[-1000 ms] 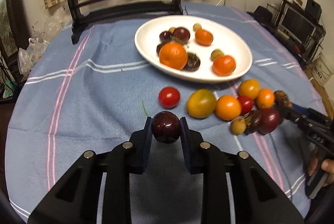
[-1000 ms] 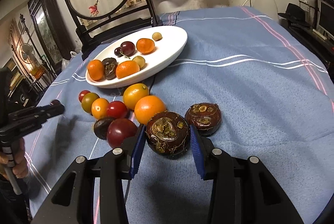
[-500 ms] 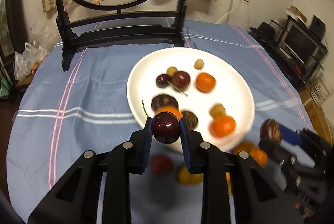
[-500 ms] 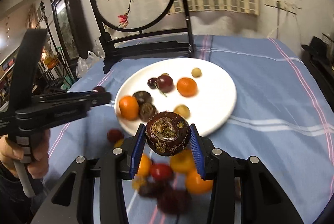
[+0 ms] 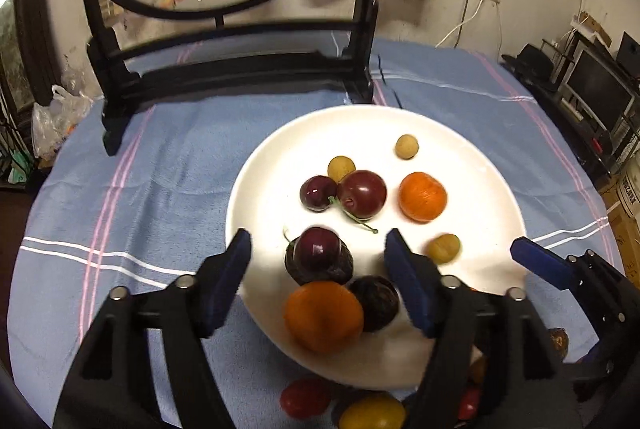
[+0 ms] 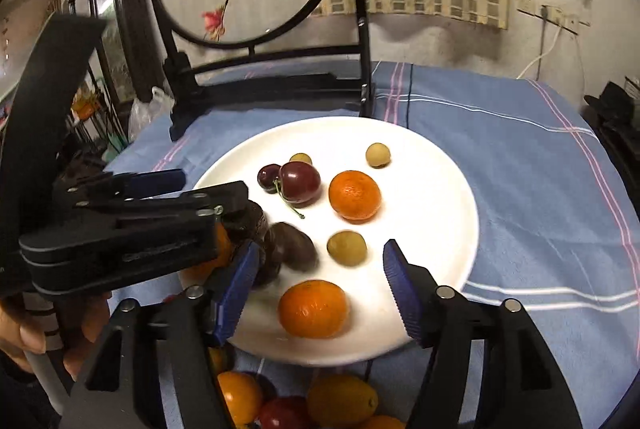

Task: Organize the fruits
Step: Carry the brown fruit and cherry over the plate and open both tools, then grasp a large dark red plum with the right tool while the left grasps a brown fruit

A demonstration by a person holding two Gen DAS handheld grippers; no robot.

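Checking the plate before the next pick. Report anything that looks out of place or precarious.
One thing: a dark cherry sits perched on top of a dark brown fruit near the white plate's front edge, not on the plate itself; it could roll off. Several fruits, including a red tomato, lie on the cloth.

Black claw (image 5: 318,273), blue ridged pads (image 5: 226,283), silver screws
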